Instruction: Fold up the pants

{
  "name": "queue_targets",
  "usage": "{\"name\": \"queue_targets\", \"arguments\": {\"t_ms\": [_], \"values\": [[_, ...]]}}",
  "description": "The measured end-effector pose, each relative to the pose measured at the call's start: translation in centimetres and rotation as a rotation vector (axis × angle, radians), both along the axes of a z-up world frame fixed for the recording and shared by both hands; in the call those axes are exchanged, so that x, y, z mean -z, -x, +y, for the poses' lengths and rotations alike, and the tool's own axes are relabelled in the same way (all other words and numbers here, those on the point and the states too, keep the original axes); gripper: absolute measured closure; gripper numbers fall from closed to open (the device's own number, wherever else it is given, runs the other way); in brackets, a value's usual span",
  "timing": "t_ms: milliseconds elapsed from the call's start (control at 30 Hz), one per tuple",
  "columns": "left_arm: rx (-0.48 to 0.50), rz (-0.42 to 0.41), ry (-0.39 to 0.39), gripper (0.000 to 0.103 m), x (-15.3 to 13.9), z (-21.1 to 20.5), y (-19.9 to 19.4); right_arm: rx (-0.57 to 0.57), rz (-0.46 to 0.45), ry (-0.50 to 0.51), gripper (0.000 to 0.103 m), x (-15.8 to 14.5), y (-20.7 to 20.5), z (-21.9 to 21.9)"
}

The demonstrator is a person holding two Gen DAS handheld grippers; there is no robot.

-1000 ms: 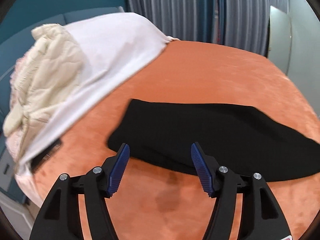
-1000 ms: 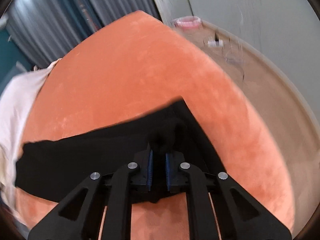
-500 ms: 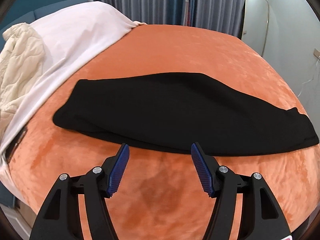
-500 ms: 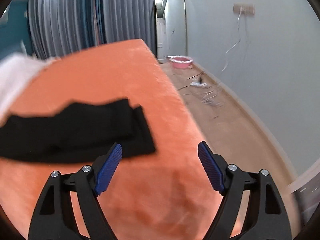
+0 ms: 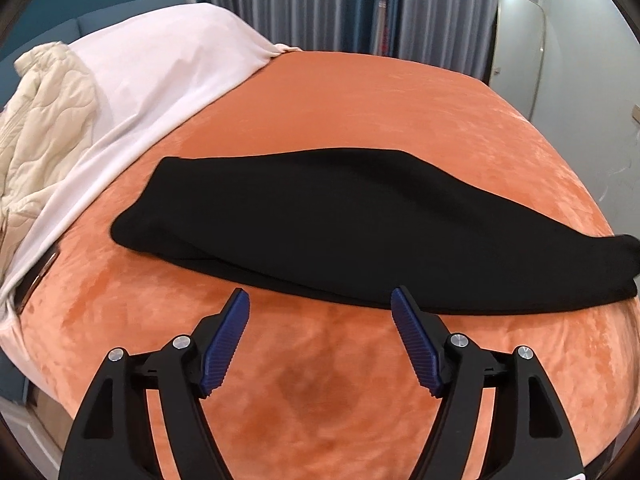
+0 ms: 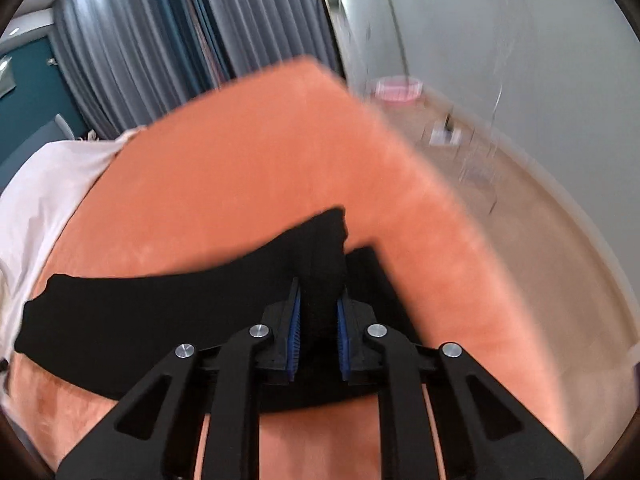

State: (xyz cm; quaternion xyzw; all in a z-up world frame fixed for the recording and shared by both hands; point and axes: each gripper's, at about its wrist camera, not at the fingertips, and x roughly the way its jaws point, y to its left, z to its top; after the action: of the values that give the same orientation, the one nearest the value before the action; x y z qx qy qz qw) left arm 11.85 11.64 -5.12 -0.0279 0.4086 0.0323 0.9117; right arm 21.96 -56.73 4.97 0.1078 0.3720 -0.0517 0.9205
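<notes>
Black pants (image 5: 340, 220) lie folded lengthwise in a long strip across the orange bed cover (image 5: 360, 92). My left gripper (image 5: 320, 308) hovers just short of the strip's near edge; its jaws are opening and hold nothing. In the right wrist view, the right end of the pants (image 6: 160, 312) is bunched up and lifted off the bed. My right gripper (image 6: 319, 292) is closing there, with a wad of that black fabric pinched between its blue pads.
A white sheet (image 5: 160, 64) and a cream quilted garment (image 5: 40, 120) pile up at the left of the bed. Grey curtains and a mirror (image 5: 520, 40) stand behind. Right of the bed edge are bare floor (image 6: 540, 220), cables and a pink basin (image 6: 398, 88).
The right gripper let go of the pants end, stood wide open half a second ago, and has closed on that end again. The left gripper drew in above the near edge and spread wider.
</notes>
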Motion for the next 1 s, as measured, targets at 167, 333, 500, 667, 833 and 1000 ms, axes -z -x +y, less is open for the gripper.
{"name": "queue_targets", "arguments": {"t_ms": [167, 333, 500, 667, 833, 1000], "values": [[-0.075, 0.048, 0.016, 0.023, 2.4, 3.1, -0.7, 0.030, 0.226, 0.085, 0.086, 6.4, -1.0, -1.5], [-0.223, 0.082, 0.066, 0.023, 3.4, 9.2, -0.3, 0.141, 0.072, 0.114, 0.072, 3.4, 2.0, 0.6], [-0.394, 0.054, 0.156, 0.023, 2.7, 17.9, -0.9, 0.092, -0.008, 0.118, 0.070, 1.5, 5.4, 6.9], [-0.402, 0.068, 0.275, 0.023, 2.7, 22.9, -6.3, 0.021, 0.001, 0.082, 0.066, 1.3, 7.6, 12.8], [-0.370, 0.254, 0.452, 0.058, 8.5, 25.2, -11.6, -0.036, 0.037, 0.062, 0.061, 2.1, 7.3, 18.8], [-0.225, 0.053, 0.487, 0.091, 2.9, 25.5, -11.8, -0.052, 0.044, 0.086, 0.061, 1.0, 7.7, 23.0]]}}
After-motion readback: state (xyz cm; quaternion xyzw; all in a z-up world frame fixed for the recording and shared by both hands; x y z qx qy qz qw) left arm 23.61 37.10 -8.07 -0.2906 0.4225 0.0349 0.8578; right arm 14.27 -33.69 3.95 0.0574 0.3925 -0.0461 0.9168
